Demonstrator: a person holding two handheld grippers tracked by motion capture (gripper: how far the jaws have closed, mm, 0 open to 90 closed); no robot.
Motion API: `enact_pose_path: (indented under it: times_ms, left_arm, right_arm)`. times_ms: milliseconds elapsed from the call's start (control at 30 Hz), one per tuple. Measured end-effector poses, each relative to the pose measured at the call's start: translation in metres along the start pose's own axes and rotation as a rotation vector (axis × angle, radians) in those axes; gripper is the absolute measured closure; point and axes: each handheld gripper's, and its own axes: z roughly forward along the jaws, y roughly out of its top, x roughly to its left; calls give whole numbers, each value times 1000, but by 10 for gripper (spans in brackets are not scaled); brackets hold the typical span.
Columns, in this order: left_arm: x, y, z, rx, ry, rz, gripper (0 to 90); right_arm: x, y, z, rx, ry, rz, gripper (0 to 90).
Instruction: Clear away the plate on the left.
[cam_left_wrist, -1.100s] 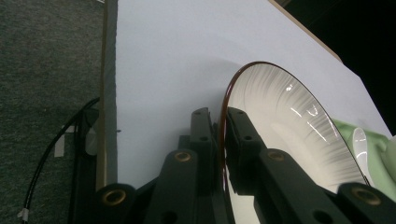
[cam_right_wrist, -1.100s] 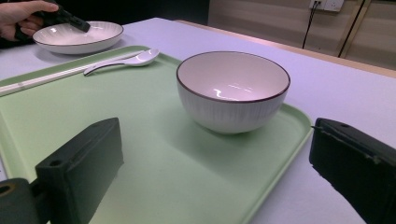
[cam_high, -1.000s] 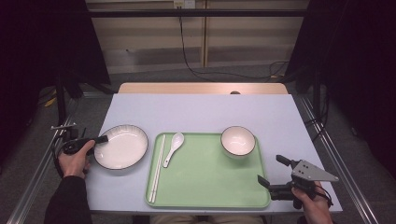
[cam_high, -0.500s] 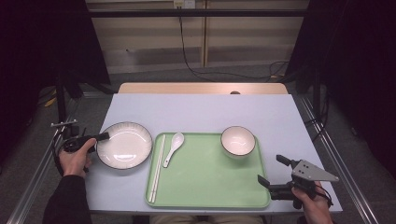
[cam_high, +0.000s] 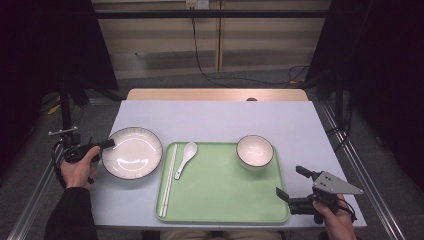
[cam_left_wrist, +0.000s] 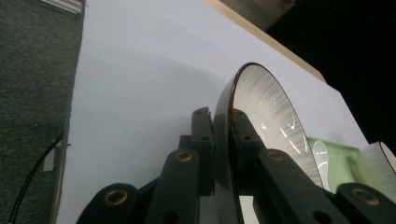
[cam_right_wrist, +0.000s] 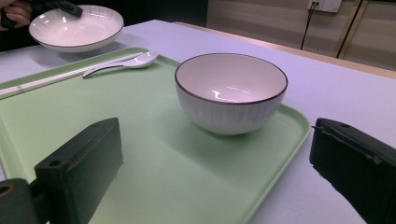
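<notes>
Left gripper (cam_high: 106, 144) has its jaws pinched on the left rim of the white ribbed plate (cam_high: 132, 152), one pad on each face of the rim; left gripper view shows it clearly, rim edge-on between the pads (cam_left_wrist: 244, 135). Plate (cam_left_wrist: 268, 107) has a dark brown edge and fine ribbing on the inside. It sits at the left of the grey table (cam_high: 215, 117), its right edge at or just over the left rim of the green tray (cam_high: 225, 192); can't tell whether the two touch. Right gripper view shows the plate (cam_right_wrist: 77, 27) lifted at the held side with a shadow under it, left hand (cam_right_wrist: 16, 13) behind it. Left hand (cam_high: 77, 167) wraps the gripper body off the table's left edge

Right gripper (cam_high: 295, 184) is near the tray's lower right corner, jaws spread wide with nothing between them, held in the right hand (cam_high: 335, 220) with the grey three-cornered plate (cam_high: 334, 183) on top. It looks across the tray toward the small white bowl (cam_right_wrist: 231, 91), well apart from it

On the tray: bowl (cam_high: 255, 150) upright in the far right part, brown rim, ribbed outside. White ceramic soup spoon (cam_high: 186, 157) lies far left, bowl end away from the person. White chopsticks (cam_high: 168, 180) lie side by side along the tray's left edge, just beside the spoon. Rest of the tray is bare
</notes>
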Motion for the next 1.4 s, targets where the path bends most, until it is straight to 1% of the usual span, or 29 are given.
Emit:
enact_pose_path:
  times_ms: [33,67,100,167,233,267,400,433,500,533,567,600,667,733,767,833,867,900,967,1000,1033,1100,1133,1167,1200,1267,1400]
  left_arm:
    - [-2,0,-1,-5,3,8,830]
    - [-4,1,-2,-10,-3,10,829]
    - [-6,1,-4,-1,-18,18,828]
    - [-10,2,-5,1,-34,28,829]
    - [-17,2,-7,-5,-38,39,829]
    - [-20,3,-8,-5,-39,53,828]
    - [-30,3,-11,-15,-52,70,829]
    - [-32,3,-13,-6,-57,89,829]
    - [-38,3,-14,-16,-60,90,829]
    - [-39,3,-15,-14,-60,102,829]
    - [-40,2,-15,-18,-60,102,829]
    - [-42,2,-16,-14,-71,101,829]
    - [-44,2,-16,-9,-75,105,829]
    - [-47,2,-16,-12,-77,109,828]
    - [-49,2,-16,-2,-80,121,829]
    - [-53,1,-16,5,-93,128,829]
    - [-54,1,-15,10,-93,137,829]
    - [-57,1,-14,4,-95,134,829]
    - [-61,1,-14,11,-96,134,829]
    - [-63,1,-14,13,-95,143,829]
    - [-65,0,-14,3,-98,138,829]
    - [-69,0,-13,11,-103,147,829]
    - [-70,0,-13,8,-105,159,829]
    - [-73,0,-12,8,-106,150,829]
    - [-74,0,-11,11,-110,159,829]
    - [-78,0,-9,19,-124,164,829]
    - [-87,-3,-4,33,-130,180,828]
  right_arm:
    - [0,0,0,-2,-2,-1,24]
    - [0,0,0,-2,-2,-1,24]
    - [0,0,0,-2,-3,-1,24]
    - [0,0,0,0,-2,0,24]
    - [0,0,0,-1,-2,-1,24]
    - [0,0,0,-1,-2,-1,24]
    - [1,0,0,-3,5,0,24]
    - [1,0,0,-4,6,-1,24]
    - [1,0,0,-4,7,-1,24]
    - [1,0,0,-4,5,-2,24]
    - [1,0,0,-4,7,-2,24]
    - [1,0,0,-2,6,-1,24]
    - [1,1,0,-1,4,0,24]
    - [1,1,1,-2,6,1,24]
    - [1,1,1,-2,8,-1,24]
    - [1,1,1,-2,7,-1,24]
    - [1,1,1,0,8,0,24]
    - [2,1,1,-3,10,0,24]
    - [2,1,1,-2,10,-1,24]
    - [2,1,1,-2,10,-1,24]
    - [1,1,1,0,10,-3,24]
    - [2,1,1,0,10,-3,24]
    - [2,1,1,0,9,-1,24]
    - [2,1,1,0,9,-1,24]
    - [1,1,1,-2,8,0,24]
    - [1,1,1,0,10,-1,24]
    - [2,1,1,-1,5,0,23]
